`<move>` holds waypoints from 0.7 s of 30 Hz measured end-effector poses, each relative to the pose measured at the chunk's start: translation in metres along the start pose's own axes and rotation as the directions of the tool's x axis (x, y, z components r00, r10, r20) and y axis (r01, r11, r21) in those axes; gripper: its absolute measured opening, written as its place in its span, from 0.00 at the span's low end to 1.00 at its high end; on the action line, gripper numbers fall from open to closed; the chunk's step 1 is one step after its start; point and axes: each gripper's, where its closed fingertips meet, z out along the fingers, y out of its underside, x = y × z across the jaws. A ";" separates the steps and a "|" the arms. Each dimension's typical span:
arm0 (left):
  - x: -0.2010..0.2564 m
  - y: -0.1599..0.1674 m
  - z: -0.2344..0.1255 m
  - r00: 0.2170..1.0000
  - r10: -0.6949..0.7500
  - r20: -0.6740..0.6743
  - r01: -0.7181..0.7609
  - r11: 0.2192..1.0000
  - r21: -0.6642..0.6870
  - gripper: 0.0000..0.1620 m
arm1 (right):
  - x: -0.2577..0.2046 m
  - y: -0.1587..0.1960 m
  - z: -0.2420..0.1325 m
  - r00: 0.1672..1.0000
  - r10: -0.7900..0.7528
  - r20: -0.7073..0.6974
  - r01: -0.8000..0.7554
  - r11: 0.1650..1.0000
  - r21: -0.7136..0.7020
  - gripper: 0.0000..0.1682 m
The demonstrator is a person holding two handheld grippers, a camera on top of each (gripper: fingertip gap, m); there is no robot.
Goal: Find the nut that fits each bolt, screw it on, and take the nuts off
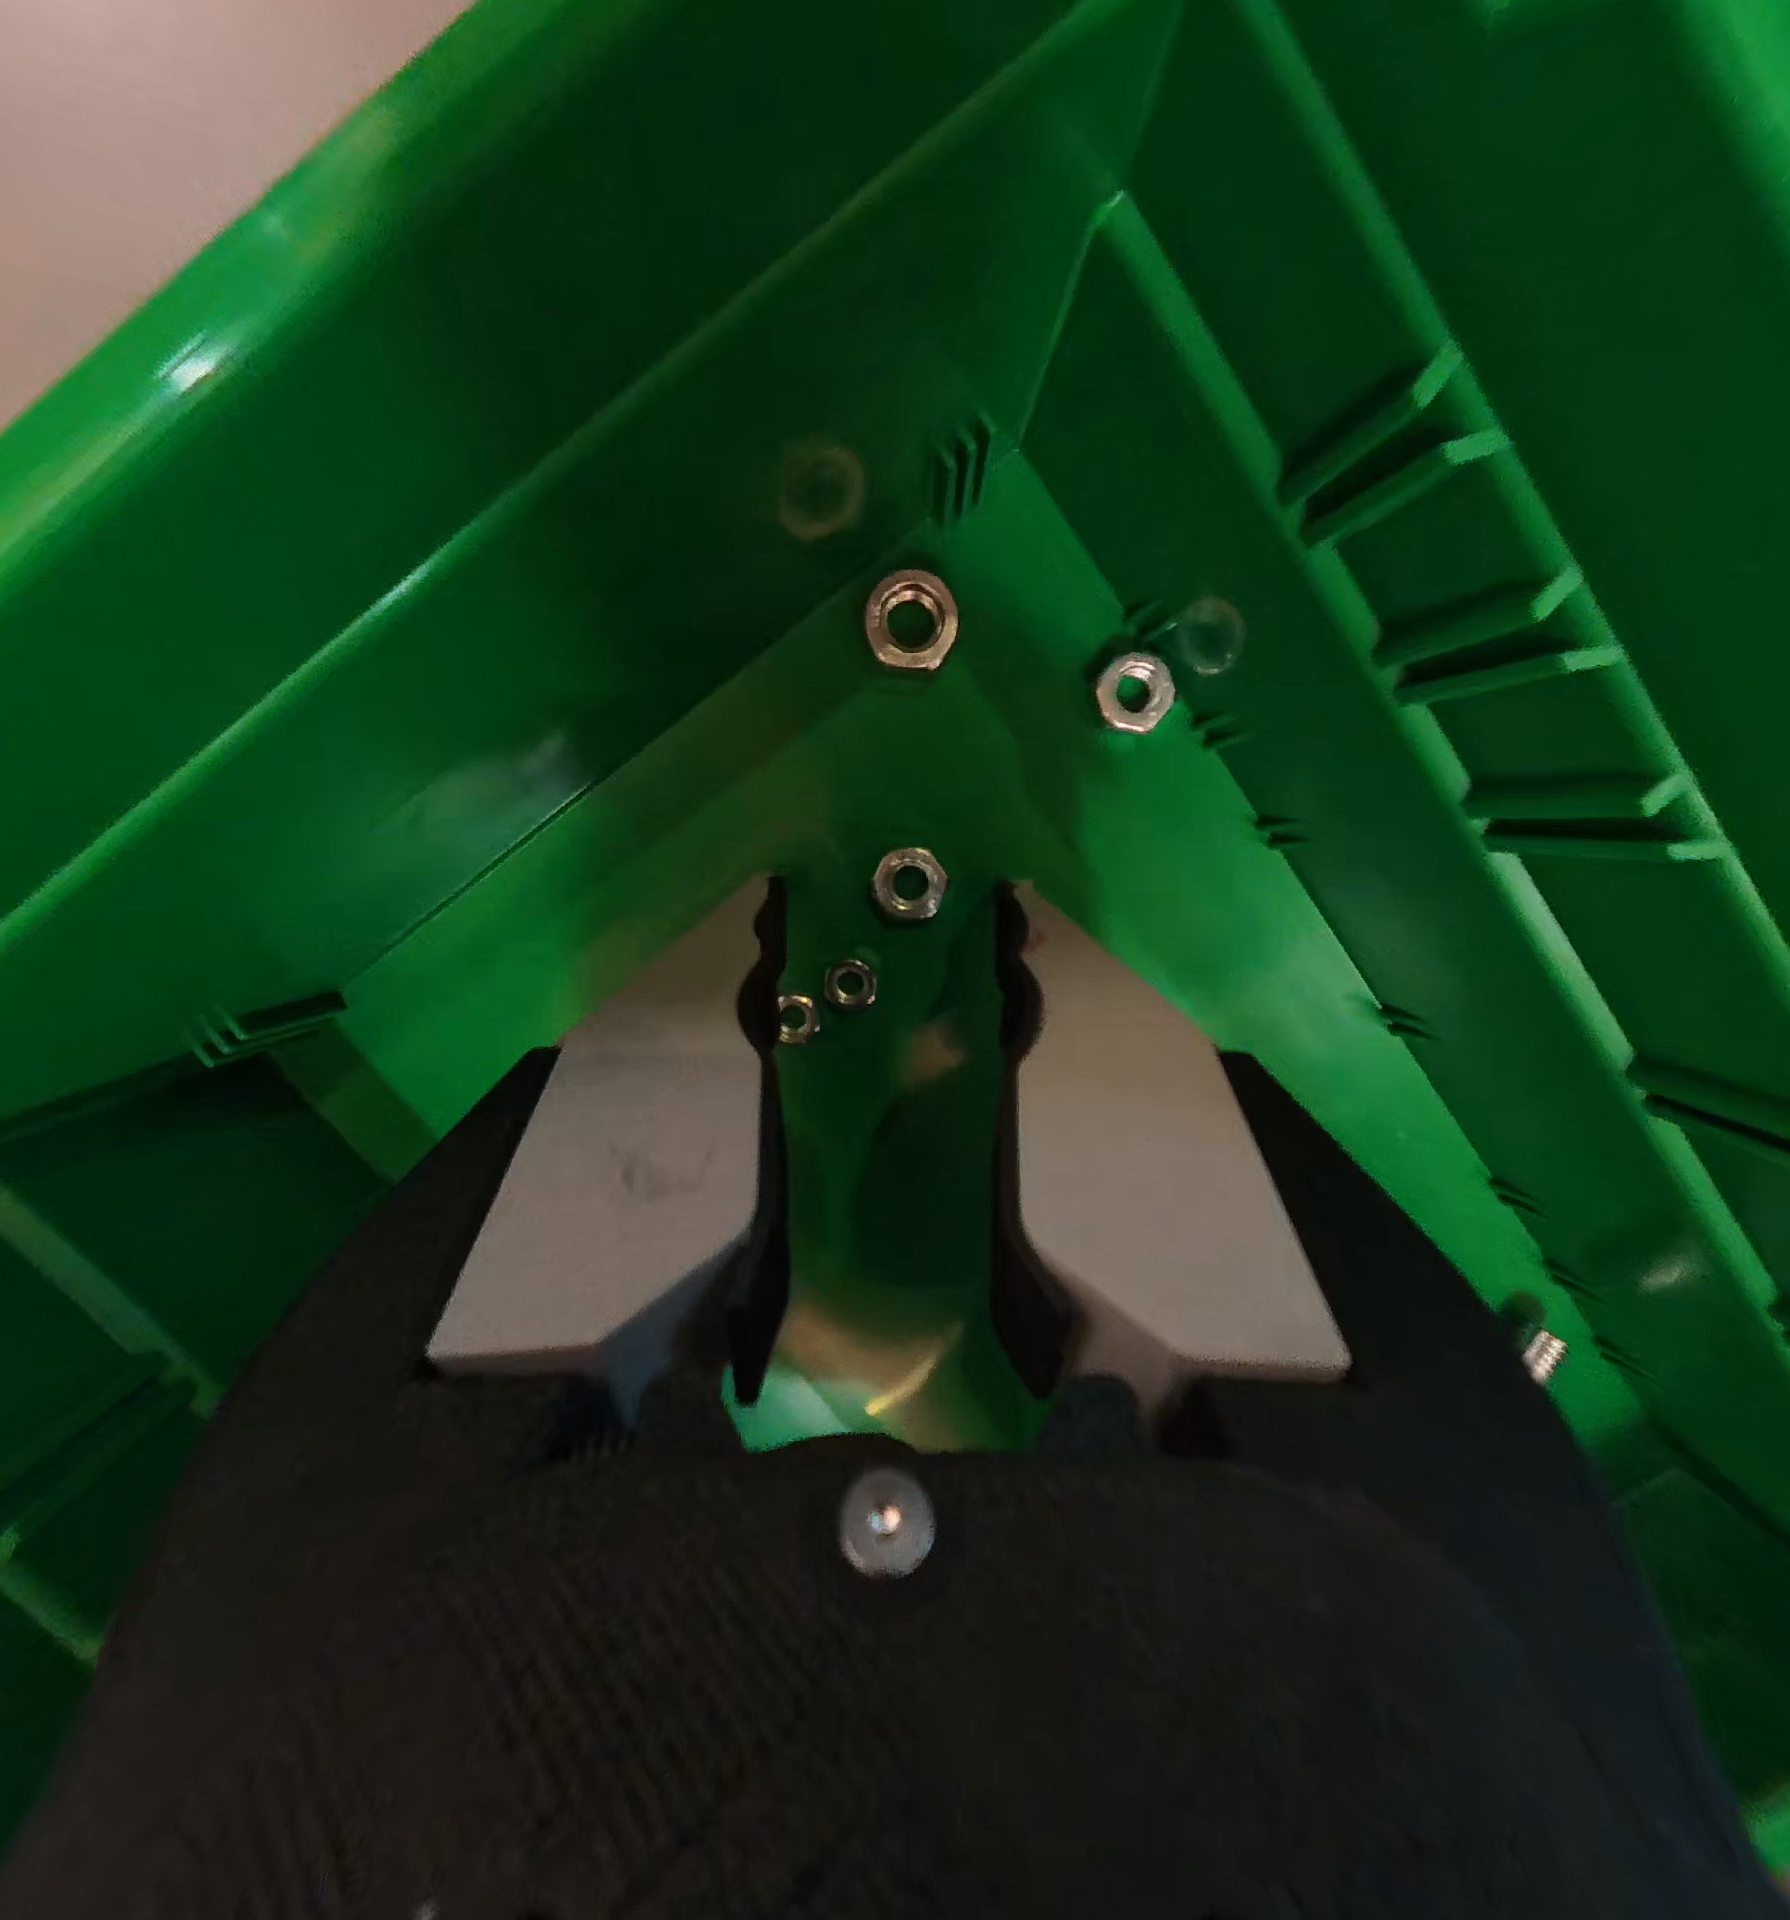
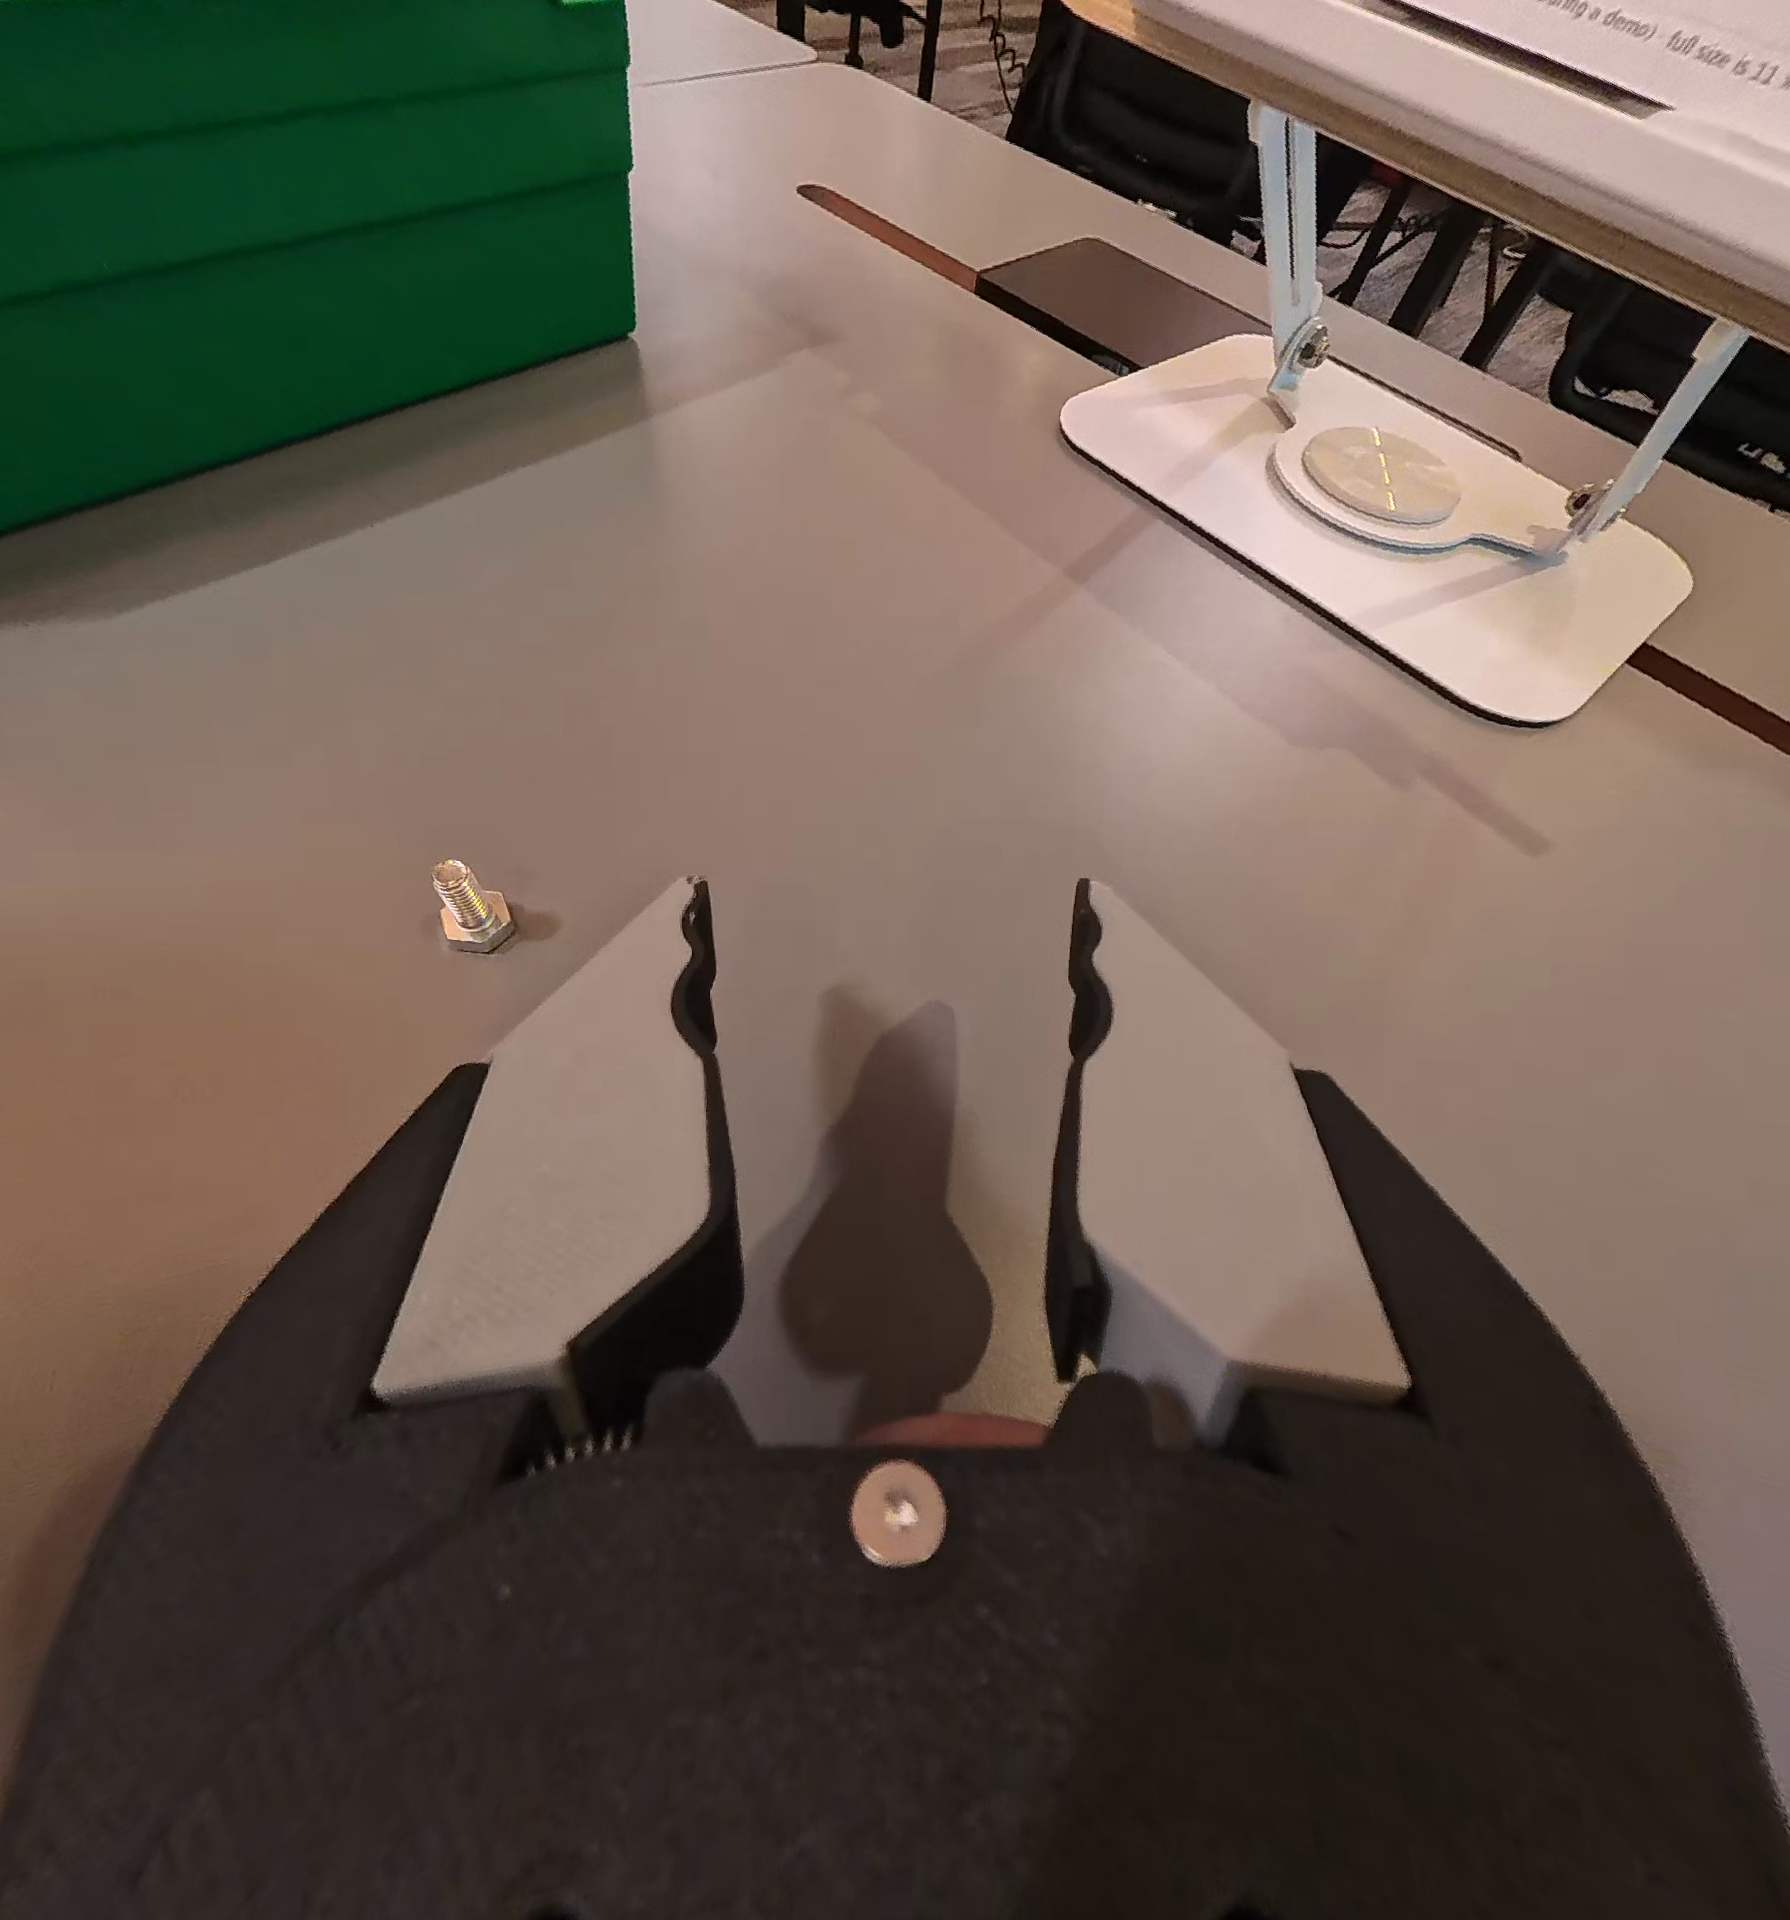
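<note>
Left gripper point(image 1: 883, 914) is down in a corner of the green bin point(image 1: 455, 623), jaws spread with nothing pinched. Two tiny nuts point(image 1: 849, 983) sit right by its left fingertip, a mid-size nut point(image 1: 910, 884) between the tips, and the biggest nut point(image 1: 911, 622) further in. They look light, hard and slick, so I'd pinch across the flats. Right gripper point(image 2: 886, 904) hovers with jaws apart, hex bolt point(image 2: 468, 914) standing head-down on the table point(image 2: 870, 675) just left of it.

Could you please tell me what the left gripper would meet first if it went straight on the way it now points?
Probably the mid-sized nut lying on the green bin's floor, just ahead of the left gripper; depth is hard to judge.
</note>
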 end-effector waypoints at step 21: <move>0.000 -0.011 -0.014 0.999 0.000 -0.054 0.005 0.995 0.098 0.18 | 0.004 0.002 0.004 0.999 0.036 0.008 -0.036 0.999 -0.023 0.36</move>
